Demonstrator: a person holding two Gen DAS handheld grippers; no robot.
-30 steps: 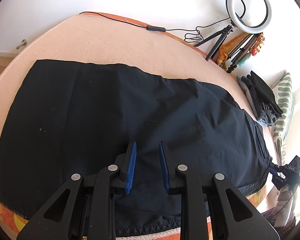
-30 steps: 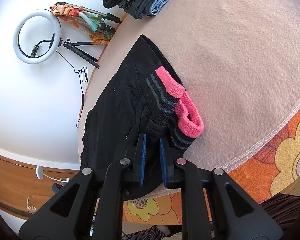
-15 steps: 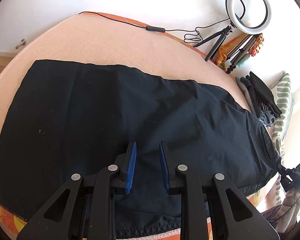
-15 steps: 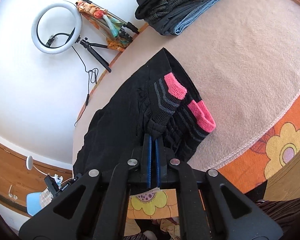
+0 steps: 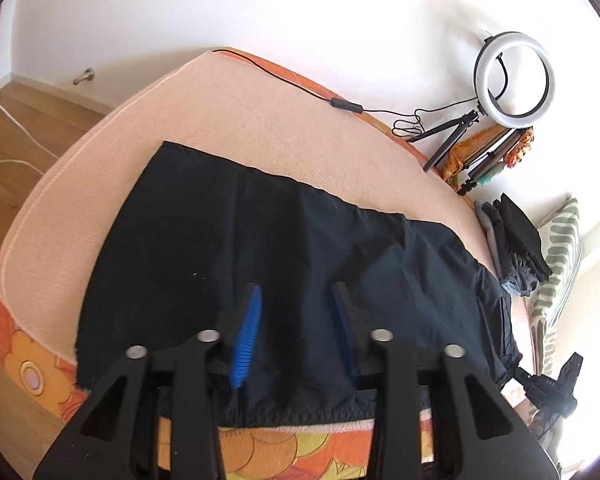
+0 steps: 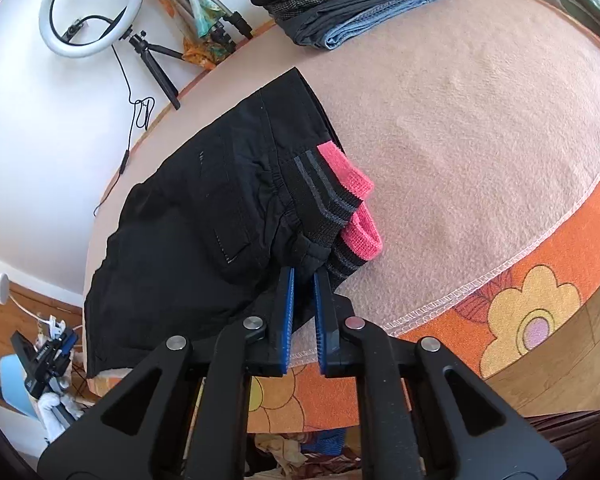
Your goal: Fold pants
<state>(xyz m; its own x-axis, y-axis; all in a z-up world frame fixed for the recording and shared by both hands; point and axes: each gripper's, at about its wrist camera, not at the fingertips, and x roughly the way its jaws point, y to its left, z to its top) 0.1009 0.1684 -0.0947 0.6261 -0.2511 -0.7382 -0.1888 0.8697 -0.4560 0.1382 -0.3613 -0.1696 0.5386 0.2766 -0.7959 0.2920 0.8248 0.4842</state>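
Black pants (image 5: 300,240) lie flat across a peach blanket (image 5: 260,120) on a bed. My left gripper (image 5: 296,286) hovers above the near leg edge. Its jaws are opening and stand wide apart, with nothing between the pads. In the right wrist view the pants (image 6: 204,216) end in a waistband (image 6: 332,196) with grey stripes and a pink elastic edge. My right gripper (image 6: 303,271) sits at the near corner of that waistband. Its jaws are opening, a narrow gap shows between the blue pads, and the black cloth lies just at the tips without being pinched.
A ring light on a small tripod (image 5: 514,76) stands by the wall, its cable trailing along the bed's far edge. A stack of folded clothes (image 6: 352,0) and a striped pillow (image 5: 560,264) lie at the head end. An orange flowered cover (image 6: 520,312) hangs over the near edge.
The left gripper has drawn back and up from the pants and its jaws have widened. The right gripper closed at the waistband corner, then parted slightly while rolling and rising.
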